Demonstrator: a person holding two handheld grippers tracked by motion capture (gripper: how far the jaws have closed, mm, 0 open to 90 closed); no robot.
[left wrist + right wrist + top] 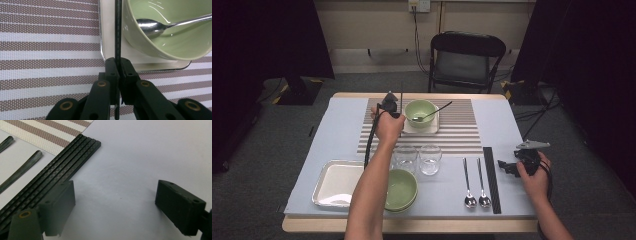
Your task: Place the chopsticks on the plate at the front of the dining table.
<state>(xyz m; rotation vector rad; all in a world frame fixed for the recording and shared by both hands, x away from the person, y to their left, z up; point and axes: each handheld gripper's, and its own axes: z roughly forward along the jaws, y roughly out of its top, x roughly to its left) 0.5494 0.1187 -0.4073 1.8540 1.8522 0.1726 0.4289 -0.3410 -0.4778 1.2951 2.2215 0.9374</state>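
Jaws of the left gripper (119, 65) were clenched on a thin black chopstick (118, 30), its ridged shaft standing straight up between the matte black pads and running past the rim of a glossy pale green bowl (175, 37). That bowl sat on a small square white tray (110, 47) with rounded corners, and a polished steel spoon (152, 26) lay inside it, handle leaning over the rim. Beneath them spread a woven placemat (50, 45) of brown and cream stripes with a dotted mesh texture. In the high view the left gripper (390, 106) was at the far side of the table, just beside the bowl (420, 111). Over by the right edge, the right gripper (115, 202) was released, its blocky jaws well apart above the smooth pale blue tablecloth (137, 157), next to a flat row of black chopsticks (67, 160) with a chequered weave pattern.
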